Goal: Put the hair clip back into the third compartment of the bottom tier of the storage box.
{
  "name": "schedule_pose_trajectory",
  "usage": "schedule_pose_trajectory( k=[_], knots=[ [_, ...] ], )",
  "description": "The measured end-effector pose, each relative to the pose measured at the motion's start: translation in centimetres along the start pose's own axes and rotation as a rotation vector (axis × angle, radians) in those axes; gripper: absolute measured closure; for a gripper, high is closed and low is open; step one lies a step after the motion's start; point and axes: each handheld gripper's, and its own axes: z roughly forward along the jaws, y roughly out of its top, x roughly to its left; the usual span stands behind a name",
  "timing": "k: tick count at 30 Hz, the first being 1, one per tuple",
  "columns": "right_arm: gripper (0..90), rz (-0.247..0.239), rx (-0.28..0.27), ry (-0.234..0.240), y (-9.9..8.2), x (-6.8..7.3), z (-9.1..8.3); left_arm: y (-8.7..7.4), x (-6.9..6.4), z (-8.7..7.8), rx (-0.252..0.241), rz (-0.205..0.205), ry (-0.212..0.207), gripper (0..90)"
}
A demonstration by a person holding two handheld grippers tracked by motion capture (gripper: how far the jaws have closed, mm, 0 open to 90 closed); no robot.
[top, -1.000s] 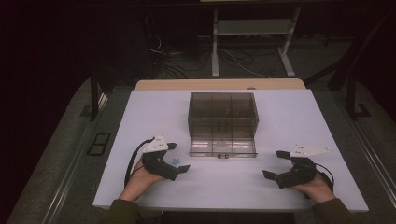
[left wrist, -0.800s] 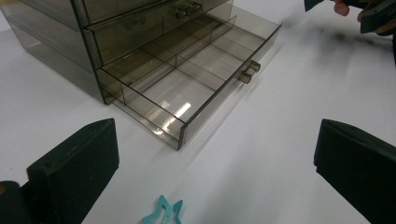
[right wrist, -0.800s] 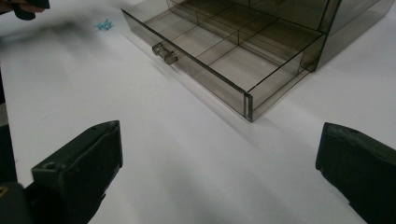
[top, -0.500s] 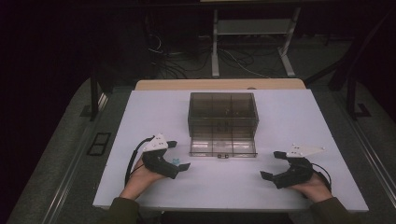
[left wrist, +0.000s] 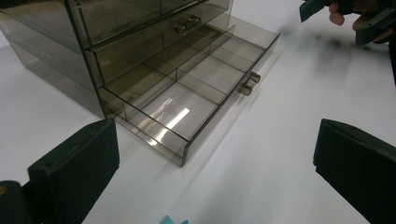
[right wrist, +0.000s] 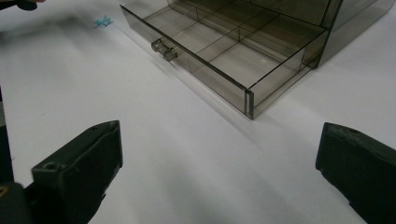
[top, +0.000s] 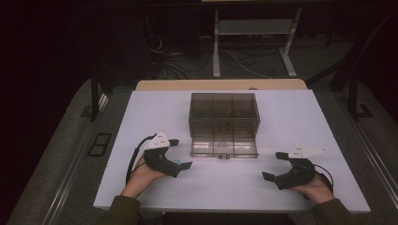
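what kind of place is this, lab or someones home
Probably a lab or recording workspace: a bare white table holding just a smoky plastic drawer box, with loose cables and a metal stand behind.

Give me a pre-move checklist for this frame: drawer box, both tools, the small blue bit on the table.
1. Bottom drawer of the smoky transparent plastic drawer box pulled out: ok.
2. Open drawer's compartments free of items: ok, none visible in either gripper view.
3. Left tool open, nothing held: ok, jaws wide apart.
4. Right tool open, nothing held: ok.
5. Small light-blue piece on the white table, apart from the drawer: ok, lying beside the left tool; what it is, cannot tell.
6. Upper drawer shut: ok; contents, cannot tell.
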Motion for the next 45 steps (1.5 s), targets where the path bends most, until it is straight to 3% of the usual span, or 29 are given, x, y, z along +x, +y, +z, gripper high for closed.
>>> schedule_pose_trajectory(
  k=[9, 22, 31, 45],
  knots=[
    [0.1, -0.002, -0.002, -0.001, -0.1, 0.0, -0.1, 0.5, 0.6, -0.2, -0.008, 0.003, 0.005, 0.0],
    [0.1, -0.002, 0.002, 0.002, 0.0, 0.0, 0.1, 0.5, 1.8, -0.4, -0.001, 0.004, 0.021, 7.9],
    [0.1, -0.004, 0.002, 0.008, 0.0, -0.1, 0.3, 0.1, 2.3, -1.0, 0.007, 0.006, 0.046, 19.3],
    [0.1, -0.008, 0.004, 0.004, 0.0, 0.0, 0.2, -0.7, 3.1, -1.5, 0.008, -0.007, 0.040, 36.2]
  ],
)
